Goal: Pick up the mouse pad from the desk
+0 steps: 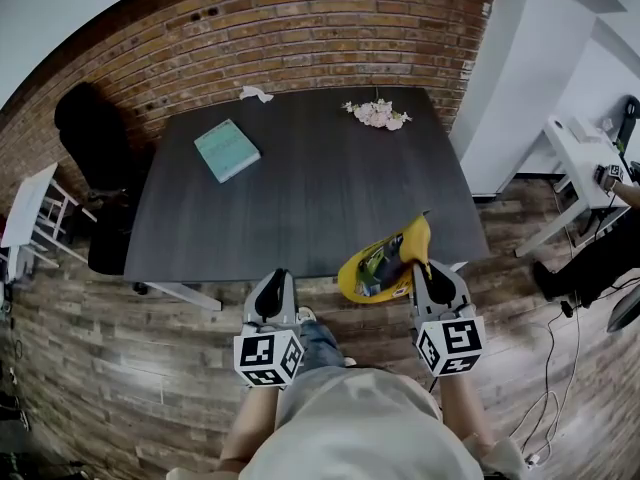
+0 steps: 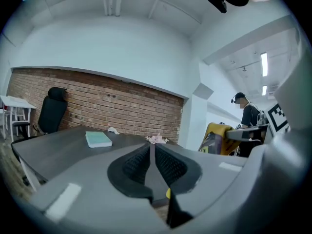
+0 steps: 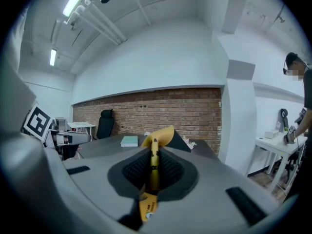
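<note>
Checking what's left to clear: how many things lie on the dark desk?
3. A teal book at the far left, a crumpled white scrap at the far edge, pink flowers at the far right. The yellow mouse pad is clamped in the right gripper, not counted.

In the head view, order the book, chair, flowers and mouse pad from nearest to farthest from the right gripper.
1. Mouse pad, held in the right gripper.
2. Flowers, far right of the desk.
3. Book, far left of it.
4. Chair, beyond its left corner.
</note>
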Demonstrator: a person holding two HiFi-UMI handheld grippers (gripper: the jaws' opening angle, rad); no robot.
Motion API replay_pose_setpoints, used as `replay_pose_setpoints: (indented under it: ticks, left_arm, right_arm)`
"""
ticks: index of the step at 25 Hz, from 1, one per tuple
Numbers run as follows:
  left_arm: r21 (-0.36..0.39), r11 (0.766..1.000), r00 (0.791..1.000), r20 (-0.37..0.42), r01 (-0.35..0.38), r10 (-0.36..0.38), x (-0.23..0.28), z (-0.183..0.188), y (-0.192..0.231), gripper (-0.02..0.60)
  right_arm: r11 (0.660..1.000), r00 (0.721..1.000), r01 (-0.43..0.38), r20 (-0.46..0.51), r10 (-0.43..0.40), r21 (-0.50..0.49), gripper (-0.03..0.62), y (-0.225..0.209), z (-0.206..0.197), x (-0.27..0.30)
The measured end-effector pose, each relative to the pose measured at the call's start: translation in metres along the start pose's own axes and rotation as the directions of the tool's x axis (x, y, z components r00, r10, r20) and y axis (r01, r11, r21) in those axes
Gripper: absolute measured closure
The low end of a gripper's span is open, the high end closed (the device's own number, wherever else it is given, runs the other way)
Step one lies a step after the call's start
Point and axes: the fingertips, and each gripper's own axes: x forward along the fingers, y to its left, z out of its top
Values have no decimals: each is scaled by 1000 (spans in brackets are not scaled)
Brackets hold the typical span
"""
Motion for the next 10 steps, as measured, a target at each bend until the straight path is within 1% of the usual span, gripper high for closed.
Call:
replay_pose_setpoints:
  ticks: [4,10]
  left_arm:
    - [22,999,1000,6,-25,25,3,3,2,575]
    - [42,999,1000,3,-20,20,8,2,1,577]
  right_arm:
    - [1000,1000,1,6,-1,-1,571,-3,4,3]
    - [1000,1000,-1,15,1,-5,571,-4,6,6]
